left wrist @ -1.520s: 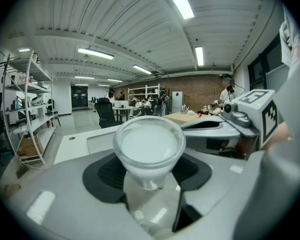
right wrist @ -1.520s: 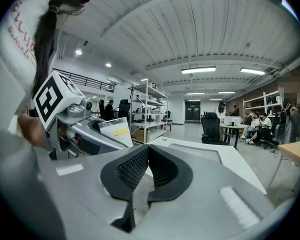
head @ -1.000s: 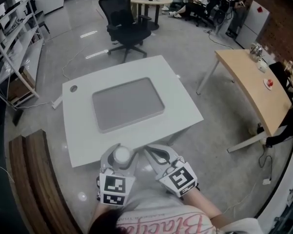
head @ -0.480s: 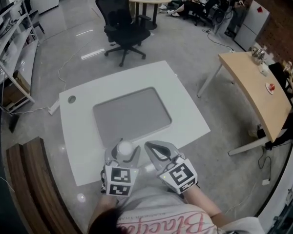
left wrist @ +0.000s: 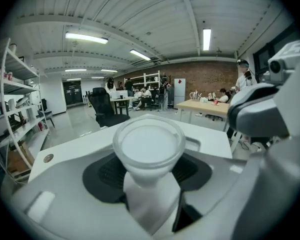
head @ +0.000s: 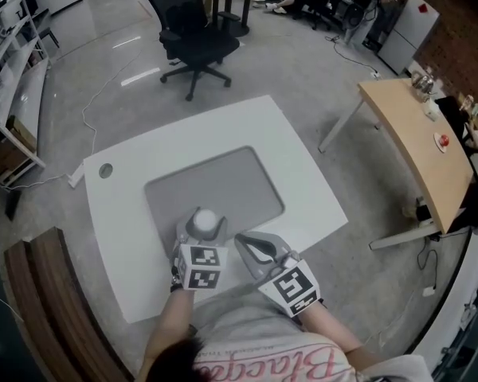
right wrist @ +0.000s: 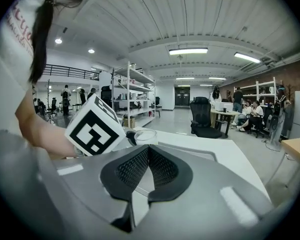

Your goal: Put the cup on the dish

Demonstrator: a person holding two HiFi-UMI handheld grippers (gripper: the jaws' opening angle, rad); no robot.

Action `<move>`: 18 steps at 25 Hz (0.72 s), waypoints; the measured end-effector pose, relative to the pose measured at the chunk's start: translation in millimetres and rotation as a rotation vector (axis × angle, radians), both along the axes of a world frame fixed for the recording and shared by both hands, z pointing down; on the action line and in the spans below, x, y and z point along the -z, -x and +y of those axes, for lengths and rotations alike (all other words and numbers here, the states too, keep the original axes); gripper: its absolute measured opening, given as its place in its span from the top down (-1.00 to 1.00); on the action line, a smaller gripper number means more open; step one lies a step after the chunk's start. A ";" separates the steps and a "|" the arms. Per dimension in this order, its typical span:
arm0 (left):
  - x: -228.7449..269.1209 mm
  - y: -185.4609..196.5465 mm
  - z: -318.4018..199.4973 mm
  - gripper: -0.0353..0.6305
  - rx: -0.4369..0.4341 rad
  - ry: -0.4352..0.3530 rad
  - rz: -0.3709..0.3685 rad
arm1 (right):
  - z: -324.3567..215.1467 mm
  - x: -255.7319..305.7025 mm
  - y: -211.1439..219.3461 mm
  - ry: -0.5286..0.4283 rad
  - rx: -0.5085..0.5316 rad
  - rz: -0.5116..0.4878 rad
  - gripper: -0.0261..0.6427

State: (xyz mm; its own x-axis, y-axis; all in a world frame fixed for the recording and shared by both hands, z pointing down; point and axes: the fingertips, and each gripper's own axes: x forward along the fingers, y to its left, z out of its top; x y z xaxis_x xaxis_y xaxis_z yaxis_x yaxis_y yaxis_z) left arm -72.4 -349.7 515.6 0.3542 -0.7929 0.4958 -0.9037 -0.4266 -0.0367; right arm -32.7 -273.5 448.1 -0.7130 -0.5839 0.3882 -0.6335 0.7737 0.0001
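Note:
A small clear cup [head: 205, 223] with a white inside sits upright between the jaws of my left gripper [head: 204, 234], which is shut on its lower body. It hangs over the near edge of the grey rectangular dish [head: 223, 185] on the white table [head: 303, 165]. In the left gripper view the cup [left wrist: 149, 145] fills the middle, clamped by the left gripper [left wrist: 149, 176]. My right gripper [head: 248, 243] stays just to the right, over the table's near edge, shut and empty. The right gripper view has that gripper [right wrist: 147, 159] with its pads touching, and the cup's rim [right wrist: 142, 135] beyond.
A black office chair [head: 190, 34] stands beyond the table. A wooden desk [head: 418, 134] is on the right, a wooden bench [head: 40, 309] at the near left, and shelves [head: 8, 46] at the far left. A round grommet [head: 105, 169] marks the table's left corner.
My left gripper has carried the cup forward, from in front of the table's near edge to over the grey dish's near edge. The right gripper stayed near the table's edge.

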 end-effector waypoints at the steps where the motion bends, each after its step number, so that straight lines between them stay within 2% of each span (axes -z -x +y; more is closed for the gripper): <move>1: -7.2 -0.2 -6.9 0.14 0.006 0.005 -0.005 | -2.3 -1.2 0.1 0.011 -0.002 -0.003 0.94; 5: -33.5 -0.7 -32.5 0.14 0.030 0.007 -0.016 | -4.9 -9.7 4.3 0.057 0.010 -0.008 0.94; 9: -48.9 2.3 -46.1 0.14 0.054 0.025 0.004 | 0.0 -18.4 10.0 0.095 0.024 0.000 0.94; 18: -73.8 -3.2 -55.7 0.14 0.033 0.088 0.009 | -2.6 -31.5 5.4 0.148 -0.006 0.022 0.94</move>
State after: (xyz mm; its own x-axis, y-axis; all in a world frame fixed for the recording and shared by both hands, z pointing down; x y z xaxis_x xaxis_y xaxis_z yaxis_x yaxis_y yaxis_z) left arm -69.2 -405.3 589.4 0.3331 -0.7577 0.5612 -0.9174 -0.3979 0.0074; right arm -38.1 -276.0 479.6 -0.7003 -0.5232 0.4856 -0.6389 0.7629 -0.0995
